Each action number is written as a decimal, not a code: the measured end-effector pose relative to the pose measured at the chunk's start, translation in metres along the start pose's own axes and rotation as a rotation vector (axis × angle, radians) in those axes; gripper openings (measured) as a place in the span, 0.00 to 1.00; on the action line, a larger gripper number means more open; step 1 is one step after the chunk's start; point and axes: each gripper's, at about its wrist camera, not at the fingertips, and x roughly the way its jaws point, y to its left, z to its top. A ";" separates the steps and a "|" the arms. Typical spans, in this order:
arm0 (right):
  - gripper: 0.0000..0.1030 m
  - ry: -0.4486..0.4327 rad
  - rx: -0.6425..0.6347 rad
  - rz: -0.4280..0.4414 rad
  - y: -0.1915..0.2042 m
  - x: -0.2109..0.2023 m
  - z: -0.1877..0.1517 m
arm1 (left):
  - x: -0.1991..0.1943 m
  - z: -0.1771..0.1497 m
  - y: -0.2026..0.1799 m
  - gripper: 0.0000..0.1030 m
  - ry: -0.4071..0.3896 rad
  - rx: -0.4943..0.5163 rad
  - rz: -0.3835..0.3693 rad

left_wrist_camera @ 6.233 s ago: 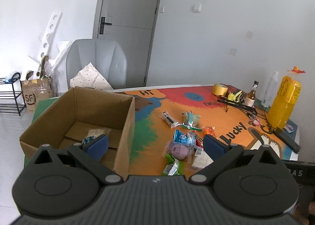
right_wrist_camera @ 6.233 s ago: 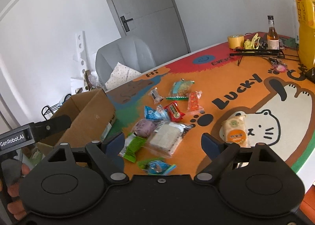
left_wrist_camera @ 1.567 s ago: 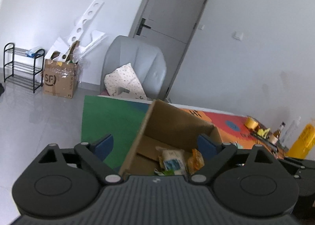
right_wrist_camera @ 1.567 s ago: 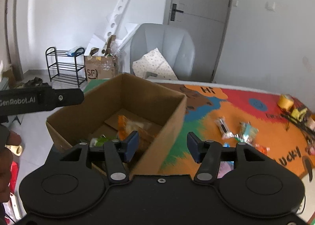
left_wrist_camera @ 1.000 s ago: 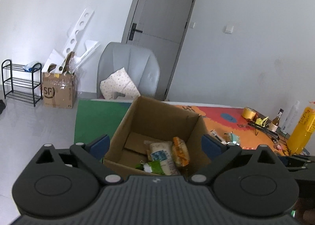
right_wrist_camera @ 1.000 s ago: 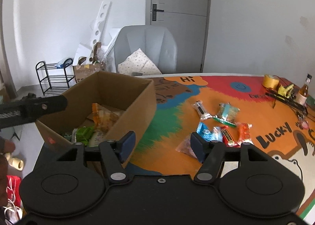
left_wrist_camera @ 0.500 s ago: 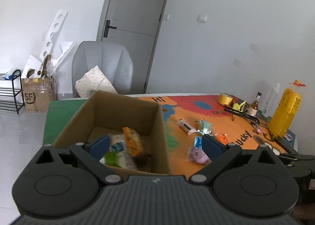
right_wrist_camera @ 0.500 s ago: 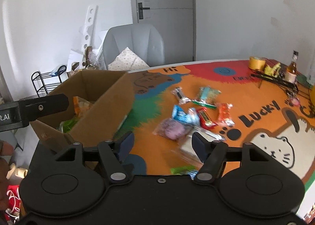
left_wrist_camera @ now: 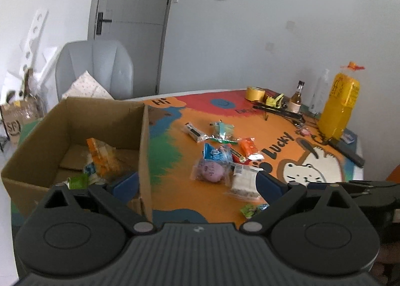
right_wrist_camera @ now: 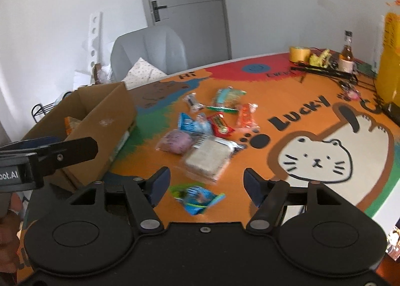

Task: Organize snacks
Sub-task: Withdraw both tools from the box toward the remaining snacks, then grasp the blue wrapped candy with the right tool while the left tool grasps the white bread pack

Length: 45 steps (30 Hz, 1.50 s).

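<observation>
Some snacks already sit in the cardboard box [left_wrist_camera: 75, 120] at the left of your view. Many more snacks [right_wrist_camera: 205, 125] wait mid-picture on the table [right_wrist_camera: 312, 135]. Your left gripper [left_wrist_camera: 197, 183] and right gripper [right_wrist_camera: 207, 186] both gape apart, holding nothing.

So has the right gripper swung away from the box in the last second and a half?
Yes. The right gripper now frames the loose snacks; the cardboard box sits off to its left.

A plain room of a home or small office: white walls, a grey panel door [left_wrist_camera: 130, 23], a grey padded chair [left_wrist_camera: 97, 65], a table with colourful cartoon cat cover [left_wrist_camera: 312, 168].
</observation>
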 end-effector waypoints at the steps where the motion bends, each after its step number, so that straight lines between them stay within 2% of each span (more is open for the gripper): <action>1: 0.64 0.000 0.006 -0.006 -0.004 0.001 -0.001 | 0.002 0.000 -0.003 0.96 -0.001 0.006 0.005; 9: 0.63 0.030 0.052 0.023 -0.022 0.011 -0.011 | 0.007 0.004 -0.014 0.94 -0.037 -0.022 0.031; 12: 0.63 0.046 0.055 0.049 -0.020 0.019 -0.015 | 0.002 0.007 -0.019 0.94 -0.066 -0.013 0.018; 17: 0.63 0.066 0.057 0.096 -0.015 0.034 -0.020 | 0.011 0.004 -0.031 0.90 -0.044 0.014 -0.029; 19: 0.59 0.078 0.059 0.106 -0.014 0.039 -0.021 | 0.016 0.003 -0.034 0.89 -0.021 0.016 -0.045; 21: 0.42 0.087 0.065 0.116 -0.016 0.042 -0.022 | 0.025 0.001 -0.036 0.87 0.006 0.009 -0.061; 22: 0.39 0.096 0.071 0.123 -0.019 0.044 -0.024 | 0.031 0.000 -0.037 0.86 0.022 0.005 -0.061; 24: 0.26 0.091 0.078 0.142 -0.024 0.043 -0.026 | 0.040 -0.001 -0.039 0.85 0.048 0.003 -0.061; 26: 0.23 0.096 0.100 0.163 -0.031 0.043 -0.026 | 0.048 -0.003 -0.040 0.85 0.064 0.009 -0.059; 32: 0.19 0.076 0.153 0.144 -0.052 0.037 -0.028 | 0.071 -0.005 -0.051 0.84 0.113 0.039 -0.070; 45: 0.19 0.025 0.234 0.039 -0.097 0.029 -0.027 | 0.118 -0.005 -0.084 0.84 0.171 0.101 -0.085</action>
